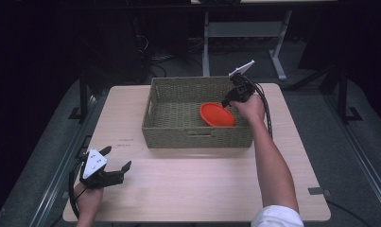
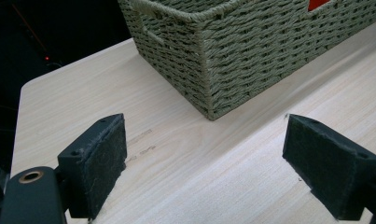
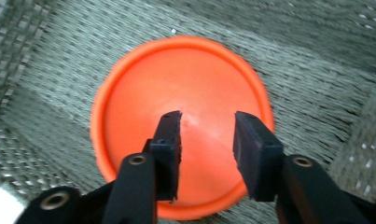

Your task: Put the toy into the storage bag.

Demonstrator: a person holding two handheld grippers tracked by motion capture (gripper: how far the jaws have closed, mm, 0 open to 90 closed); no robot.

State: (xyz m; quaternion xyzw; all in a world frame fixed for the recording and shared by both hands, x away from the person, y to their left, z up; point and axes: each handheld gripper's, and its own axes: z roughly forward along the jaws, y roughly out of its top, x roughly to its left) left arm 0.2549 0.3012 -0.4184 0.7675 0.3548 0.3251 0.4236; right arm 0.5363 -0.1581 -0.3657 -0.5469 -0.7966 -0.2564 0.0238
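1. step in hand: letting go of the plate (image 1: 217,114), which lies in the basket (image 1: 174,132) at centre frame.
2. right gripper (image 3: 208,133) jaws part open over the plate, gripping nothing.
3. left gripper (image 2: 205,163) at lower left, jaws wide, empty.
4. next, likely: lift the right gripper clear of the rim.

Orange plate (image 3: 181,93) of smooth plastic with a soft shine, basket (image 1: 178,130) of rough woven fibre – matt, grey-green, surface (image 1: 202,189) of pale wood grain, smooth and matt, gripper jaws lined with black pads (image 2: 106,163) – coarse, slightly fuzzy, brass-looking rivets in black plastic
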